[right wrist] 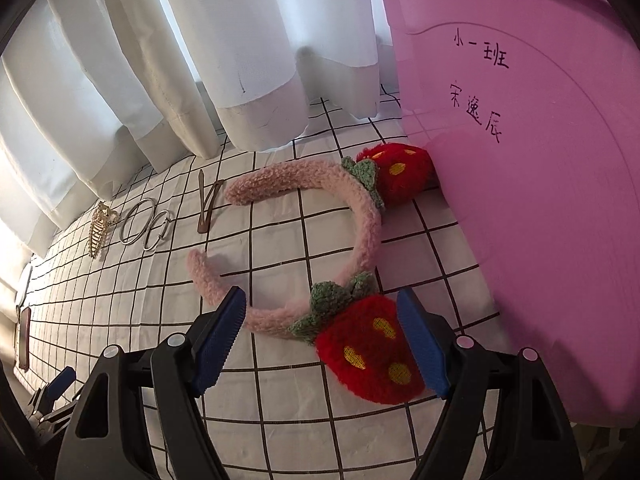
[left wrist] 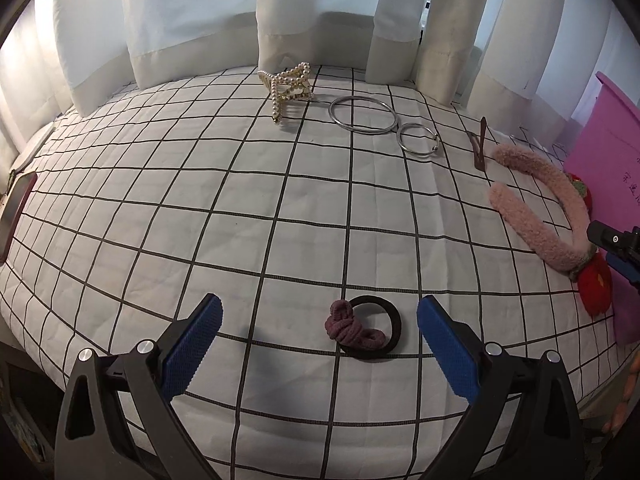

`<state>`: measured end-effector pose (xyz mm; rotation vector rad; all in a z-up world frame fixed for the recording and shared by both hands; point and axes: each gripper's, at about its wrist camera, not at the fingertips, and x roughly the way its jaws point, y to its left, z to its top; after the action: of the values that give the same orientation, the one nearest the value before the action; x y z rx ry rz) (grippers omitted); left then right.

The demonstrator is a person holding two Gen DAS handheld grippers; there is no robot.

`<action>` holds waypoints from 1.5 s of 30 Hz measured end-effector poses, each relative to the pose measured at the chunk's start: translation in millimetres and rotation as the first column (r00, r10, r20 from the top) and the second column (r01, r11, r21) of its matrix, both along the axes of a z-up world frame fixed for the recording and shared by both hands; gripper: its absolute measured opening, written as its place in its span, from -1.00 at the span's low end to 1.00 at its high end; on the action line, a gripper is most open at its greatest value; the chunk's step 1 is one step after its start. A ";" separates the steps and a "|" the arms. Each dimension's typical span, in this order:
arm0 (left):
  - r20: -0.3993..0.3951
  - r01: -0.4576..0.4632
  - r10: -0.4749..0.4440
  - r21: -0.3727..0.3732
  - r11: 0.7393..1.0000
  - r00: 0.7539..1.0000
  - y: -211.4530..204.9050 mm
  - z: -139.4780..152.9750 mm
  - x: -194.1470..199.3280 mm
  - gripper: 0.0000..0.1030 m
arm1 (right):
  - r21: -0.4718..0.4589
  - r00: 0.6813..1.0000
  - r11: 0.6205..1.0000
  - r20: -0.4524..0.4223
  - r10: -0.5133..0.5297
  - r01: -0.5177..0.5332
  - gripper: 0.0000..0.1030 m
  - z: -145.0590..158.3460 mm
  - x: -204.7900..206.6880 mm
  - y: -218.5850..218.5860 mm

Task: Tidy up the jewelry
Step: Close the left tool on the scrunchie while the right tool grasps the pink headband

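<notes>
My left tool (left wrist: 320,334) is spread wide over the checked surface (left wrist: 240,208), with the dark hair tie (left wrist: 366,330) and its mauve knot lying between the pads, untouched. My right tool (right wrist: 322,334) is also spread, straddling the near red strawberry (right wrist: 366,356) on the pink fuzzy headband (right wrist: 360,216), which lies against the pink bin (right wrist: 540,200). Along the far edge by the curtain (left wrist: 192,16) sit the pearl claw clip (left wrist: 286,88), two silver hoops (left wrist: 362,114) and a brown snap clip (left wrist: 480,142).

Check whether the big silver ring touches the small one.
Touching. The left wrist view shows the big silver ring and the small ring meeting rim to rim, no cloth between.
</notes>
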<state>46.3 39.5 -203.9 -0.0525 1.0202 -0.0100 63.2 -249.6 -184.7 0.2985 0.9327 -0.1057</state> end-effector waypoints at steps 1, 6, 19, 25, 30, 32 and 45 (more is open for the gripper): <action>0.000 0.002 -0.002 -0.002 1.000 1.000 -0.5 -1.6 0.4 0.87 | -0.003 1.000 1.000 -0.001 -0.001 0.001 0.44 -1.2 2.4 0.0; -0.015 -0.001 0.000 -0.019 1.000 1.000 -3.9 -9.7 3.7 0.87 | -0.019 0.999 1.000 -0.032 -0.015 0.015 0.44 -9.5 17.2 -2.2; 0.065 0.012 -0.016 0.057 0.998 0.998 -23.9 -14.9 -4.9 0.87 | -0.064 0.997 0.997 -0.071 -0.043 0.039 0.44 -28.7 39.9 -7.0; 0.092 0.005 -0.011 0.062 0.998 0.996 -26.2 -16.3 -2.2 0.89 | -0.090 0.995 0.995 -0.083 -0.054 0.046 0.44 -38.6 47.2 -7.0; 0.097 -0.007 0.001 0.063 0.998 0.995 -26.8 -17.2 -1.3 0.89 | -0.153 0.996 0.988 -0.074 -0.044 0.032 0.52 -44.5 52.4 -0.7; 0.111 -0.010 0.002 0.069 0.998 0.994 -27.4 -18.0 -3.3 0.89 | -0.181 0.998 0.983 -0.060 -0.034 0.022 0.54 -46.6 52.6 3.1; 0.143 0.047 -0.057 0.068 0.997 0.988 -33.9 -13.1 -12.4 0.47 | -0.187 1.000 0.982 -0.020 0.019 -0.022 0.36 -44.4 38.4 10.2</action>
<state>34.0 5.6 -217.0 0.0329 0.8763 -0.0283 101.6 -239.4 -229.2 0.1137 0.9367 -0.1761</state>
